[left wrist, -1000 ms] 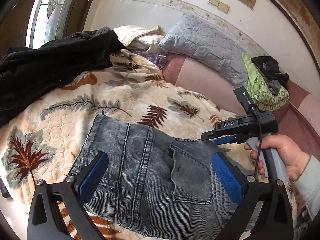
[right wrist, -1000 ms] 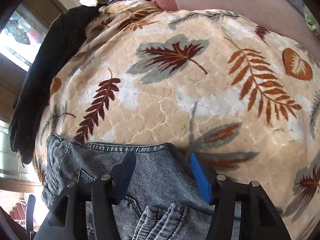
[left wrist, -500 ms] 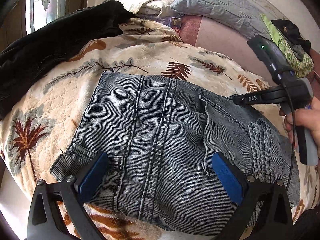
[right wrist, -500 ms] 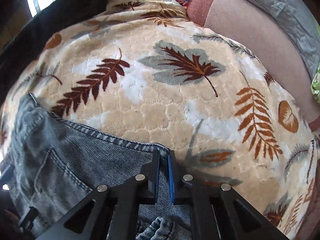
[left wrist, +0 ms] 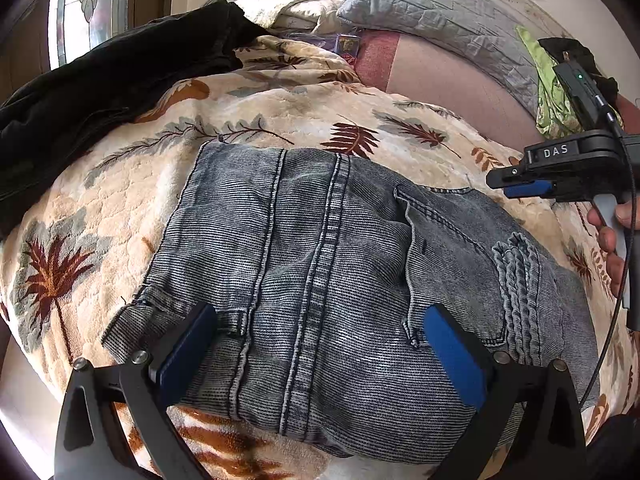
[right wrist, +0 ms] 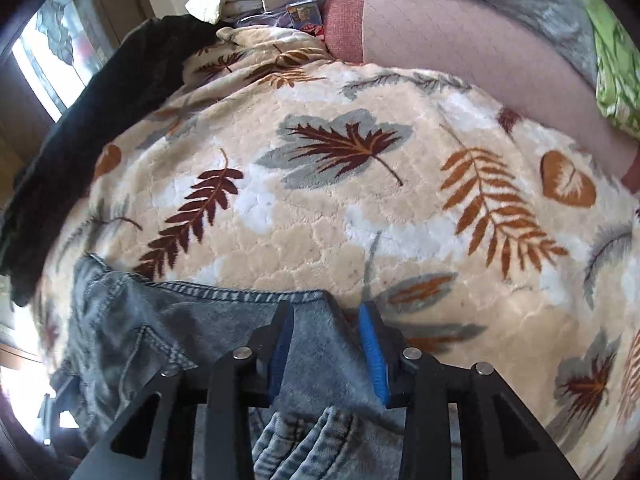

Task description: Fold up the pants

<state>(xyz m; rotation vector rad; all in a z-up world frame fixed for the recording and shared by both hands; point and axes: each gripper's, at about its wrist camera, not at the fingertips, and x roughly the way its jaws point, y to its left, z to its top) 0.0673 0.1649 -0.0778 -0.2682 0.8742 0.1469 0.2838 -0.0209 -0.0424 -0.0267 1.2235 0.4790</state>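
Observation:
Grey-blue denim pants (left wrist: 320, 264) lie folded on a leaf-patterned blanket (left wrist: 120, 208); they also show in the right wrist view (right wrist: 168, 320). My left gripper (left wrist: 320, 344) is open and empty, its blue pads spread wide just above the near edge of the pants. My right gripper (right wrist: 326, 324) is part open, its jaws a little apart astride the far corner of the pants, with no grip on the denim. In the left wrist view the right gripper (left wrist: 524, 184) sits at the pants' far right corner, held by a hand.
A black garment (left wrist: 100, 84) lies along the blanket's left side. A grey quilted pillow (left wrist: 440, 20) and a green cloth (left wrist: 552, 92) lie at the back on a pink sheet (left wrist: 440, 76). A window (left wrist: 92, 12) is at the far left.
My right gripper was shut on the pants' corner half a second ago and has now opened a little, letting the denim go. The left gripper stays open over the pants.

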